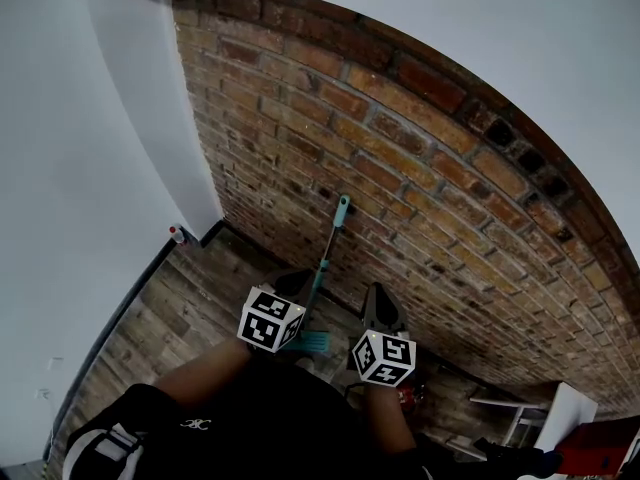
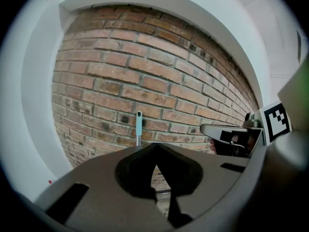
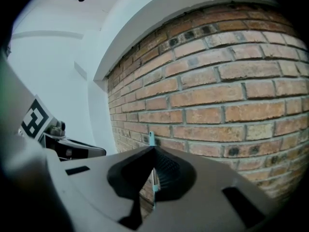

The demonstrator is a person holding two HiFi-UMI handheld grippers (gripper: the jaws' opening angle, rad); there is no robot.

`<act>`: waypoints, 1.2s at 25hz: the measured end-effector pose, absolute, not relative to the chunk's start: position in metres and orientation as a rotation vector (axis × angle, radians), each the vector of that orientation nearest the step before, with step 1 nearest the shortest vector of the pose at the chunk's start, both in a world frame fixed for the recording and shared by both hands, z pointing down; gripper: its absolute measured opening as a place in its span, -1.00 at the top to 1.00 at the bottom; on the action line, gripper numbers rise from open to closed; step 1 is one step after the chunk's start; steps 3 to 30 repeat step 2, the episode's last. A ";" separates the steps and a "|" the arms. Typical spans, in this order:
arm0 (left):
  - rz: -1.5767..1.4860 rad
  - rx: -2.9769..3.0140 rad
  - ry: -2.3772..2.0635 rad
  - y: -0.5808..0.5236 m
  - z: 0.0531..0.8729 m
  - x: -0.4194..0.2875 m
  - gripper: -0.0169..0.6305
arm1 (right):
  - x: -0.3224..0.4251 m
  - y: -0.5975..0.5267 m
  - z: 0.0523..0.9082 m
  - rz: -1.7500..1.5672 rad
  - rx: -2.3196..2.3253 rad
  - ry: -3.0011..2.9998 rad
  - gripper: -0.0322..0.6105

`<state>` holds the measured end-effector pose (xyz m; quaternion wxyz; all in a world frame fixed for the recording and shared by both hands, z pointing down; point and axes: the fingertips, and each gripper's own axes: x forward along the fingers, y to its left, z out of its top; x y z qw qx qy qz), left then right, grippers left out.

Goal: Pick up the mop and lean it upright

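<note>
Left gripper (image 2: 155, 145): tongs pressed together, nothing btwn them. Mop (image 1: 329, 253) stands just right of it, tilted, leaning on the brick wall (image 1: 430, 158). Teal grip end (image 1: 343, 206) is up vs. the bricks; teal head (image 1: 312, 342) is down on the wood floor (image 1: 190, 298), btwn the two grippers. Can't tell if either gripper touches the shaft. Right gripper (image 3: 154, 149): tongs shut tight too, empty, w/ the mop seen beyond them.

Handling, my read: light, stiff, thin pole, prob. smooth & slippery. Weight sits low in the head, so the foot could skid on the floor. Best hold is mid-shaft, or the teal sleeve for more friction, squeezing square across the pole.
</note>
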<state>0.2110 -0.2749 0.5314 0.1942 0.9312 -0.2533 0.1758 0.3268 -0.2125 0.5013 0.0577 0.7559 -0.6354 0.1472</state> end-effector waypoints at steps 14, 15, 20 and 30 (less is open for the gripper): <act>0.492 2.610 -0.713 -0.275 0.531 0.210 0.97 | 0.325 -0.214 0.502 0.445 2.285 -1.931 0.86; 0.492 2.610 -0.713 -0.275 0.531 0.210 0.97 | 0.325 -0.214 0.502 0.445 2.285 -1.931 0.86; 0.492 2.610 -0.713 -0.275 0.531 0.210 0.97 | 0.325 -0.214 0.502 0.445 2.285 -1.931 0.86; 0.492 2.610 -0.713 -0.275 0.531 0.210 0.97 | 0.325 -0.214 0.502 0.445 2.285 -1.931 0.86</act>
